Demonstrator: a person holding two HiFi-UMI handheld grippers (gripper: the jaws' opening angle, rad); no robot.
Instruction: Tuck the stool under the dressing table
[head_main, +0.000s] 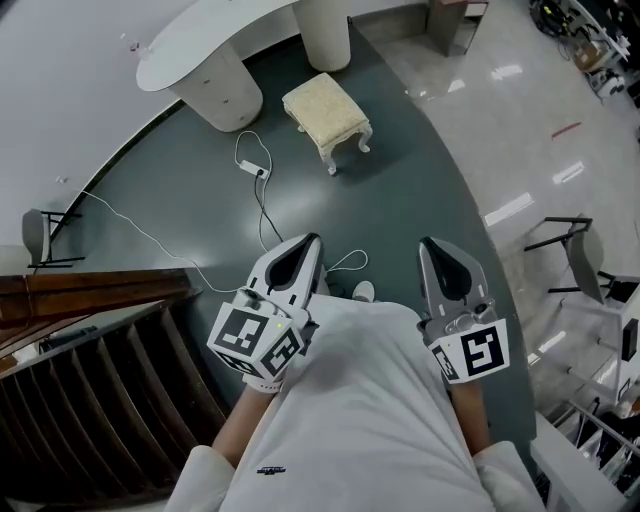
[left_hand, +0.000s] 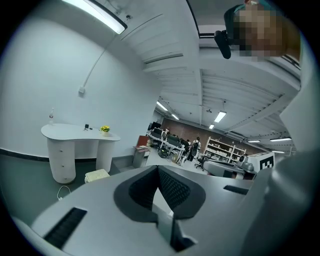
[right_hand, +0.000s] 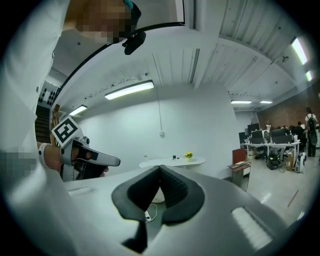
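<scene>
The white dressing table (head_main: 196, 42) stands against the curved wall at the top of the head view, on two round pedestals. The cream cushioned stool (head_main: 326, 110) with white legs stands on the dark floor just right of it, outside the table. My left gripper (head_main: 311, 242) and right gripper (head_main: 430, 246) are both shut and empty, held close to the person's chest, far from the stool. The left gripper view shows the dressing table (left_hand: 80, 134) and stool (left_hand: 97, 175) beyond its closed jaws. In the right gripper view the dressing table (right_hand: 172, 162) is far off; the stool is hidden.
A white cable with a power strip (head_main: 256, 168) trails across the dark floor between me and the stool. A wooden railing (head_main: 90, 340) is at lower left, a chair (head_main: 38, 238) at the left wall, and black chair frames (head_main: 575, 250) on the glossy floor at right.
</scene>
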